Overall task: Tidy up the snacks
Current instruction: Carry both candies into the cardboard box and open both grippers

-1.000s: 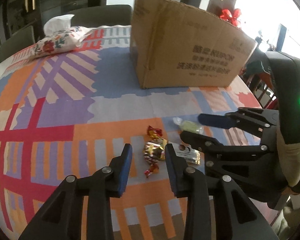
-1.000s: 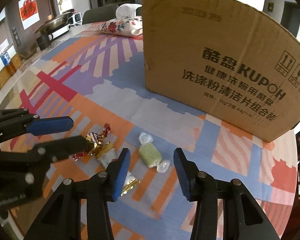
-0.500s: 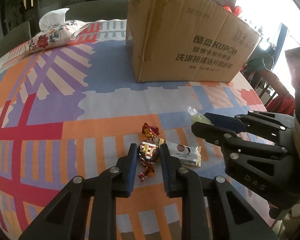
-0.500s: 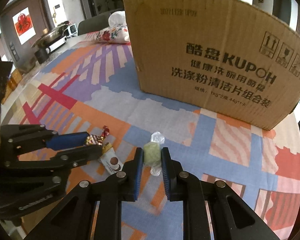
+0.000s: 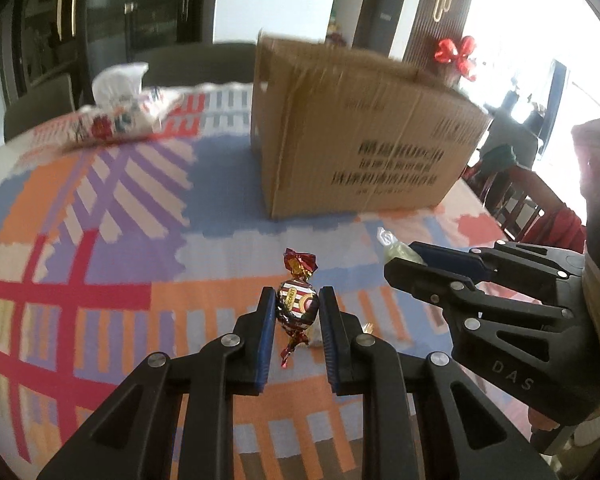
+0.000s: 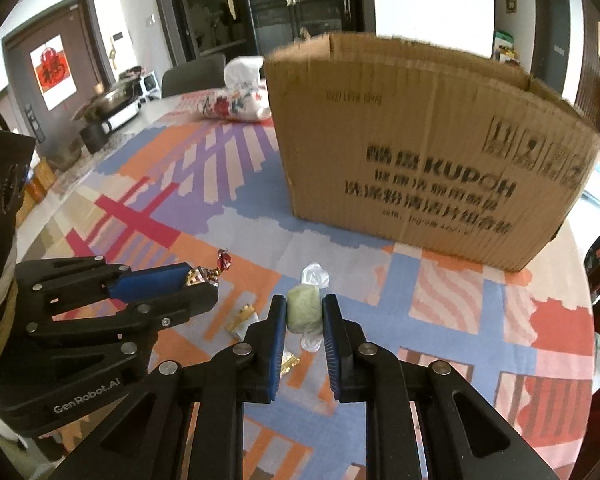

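My left gripper (image 5: 297, 307) is shut on a red-and-gold striped candy (image 5: 297, 305) and holds it a little above the patterned tablecloth (image 5: 100, 240). My right gripper (image 6: 304, 314) is shut on a pale green candy in clear wrap (image 6: 304, 312), also lifted off the cloth. Each gripper shows in the other's view: the right one (image 5: 412, 260) at the right of the left wrist view, the left one (image 6: 200, 284) at the left of the right wrist view. A flat gold-edged snack packet (image 6: 242, 316) lies on the cloth between them. The open cardboard box (image 6: 428, 152) stands beyond.
A floral tissue pouch (image 5: 128, 116) lies at the far side of the table, left of the box. Dark chairs (image 5: 36, 104) stand behind it. A person's red sleeve (image 5: 552, 216) is at the table's right edge. Kitchen pots (image 6: 112, 104) sit off the table's left.
Both grippers closed from open onto their candies, the left on the striped one, the right on the green one, then rose off the cloth with them. The flat packet stayed on the table.
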The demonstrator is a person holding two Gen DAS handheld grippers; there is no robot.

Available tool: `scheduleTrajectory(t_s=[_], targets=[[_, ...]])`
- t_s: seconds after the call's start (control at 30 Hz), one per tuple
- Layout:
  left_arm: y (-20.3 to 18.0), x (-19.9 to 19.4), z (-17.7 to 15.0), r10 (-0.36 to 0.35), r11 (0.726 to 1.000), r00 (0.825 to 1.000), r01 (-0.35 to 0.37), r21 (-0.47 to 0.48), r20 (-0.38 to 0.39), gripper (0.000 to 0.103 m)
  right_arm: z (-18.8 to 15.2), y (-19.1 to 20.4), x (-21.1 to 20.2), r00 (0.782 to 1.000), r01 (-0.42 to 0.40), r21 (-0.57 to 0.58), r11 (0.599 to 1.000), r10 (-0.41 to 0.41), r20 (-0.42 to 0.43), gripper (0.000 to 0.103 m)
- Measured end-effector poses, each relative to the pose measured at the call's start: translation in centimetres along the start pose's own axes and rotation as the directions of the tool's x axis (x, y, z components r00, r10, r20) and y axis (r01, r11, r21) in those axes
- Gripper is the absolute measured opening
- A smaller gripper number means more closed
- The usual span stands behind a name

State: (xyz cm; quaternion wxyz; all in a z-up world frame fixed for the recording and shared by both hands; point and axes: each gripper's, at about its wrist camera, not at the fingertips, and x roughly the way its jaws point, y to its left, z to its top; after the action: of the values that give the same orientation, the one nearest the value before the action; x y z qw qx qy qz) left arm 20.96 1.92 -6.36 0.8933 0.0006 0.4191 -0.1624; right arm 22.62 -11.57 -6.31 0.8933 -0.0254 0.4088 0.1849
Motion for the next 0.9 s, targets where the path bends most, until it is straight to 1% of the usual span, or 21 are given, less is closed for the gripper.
scheduleTrajectory(t_s=[0.27, 0.33, 0.53, 0.77, 0.9], targets=[[-1.0, -3.3, 3.6, 0.008, 1.000, 0.995, -0.010, 0.017, 0.101, 0.022, 2.5, -0.3, -4.6, 0.992, 0.019, 0.008, 1.000, -0.020, 0.126, 0.019], [-1.4, -4.0, 4.6, 0.007, 1.000, 0.992, -0.010, 0.020, 0.125, 0.022, 3.2, -0.5, -5.9, 0.987, 0.034, 0.009, 0.999, -0.035, 0.159, 0.019], [-3.0, -5.6, 7.4, -0.001, 0.999, 0.982, -0.009, 0.053, 0.191, 0.022, 5.2, -1.4, -8.6, 0.970, 0.041, 0.020, 0.999, -0.045, 0.237, 0.019], [-4.3, -6.4, 10.7, 0.001, 0.996, 0.970, -0.023, 0.084, 0.244, 0.022, 7.8, -2.8, -10.5, 0.957, 0.045, 0.023, 0.999, -0.050, 0.286, 0.019], [-4.6, -6.6, 12.7, 0.020, 0.993, 0.963, -0.051, 0.105, 0.270, 0.022, 9.3, -3.7, -10.9, 0.953, 0.062, 0.018, 0.998, -0.065, 0.295, 0.019]])
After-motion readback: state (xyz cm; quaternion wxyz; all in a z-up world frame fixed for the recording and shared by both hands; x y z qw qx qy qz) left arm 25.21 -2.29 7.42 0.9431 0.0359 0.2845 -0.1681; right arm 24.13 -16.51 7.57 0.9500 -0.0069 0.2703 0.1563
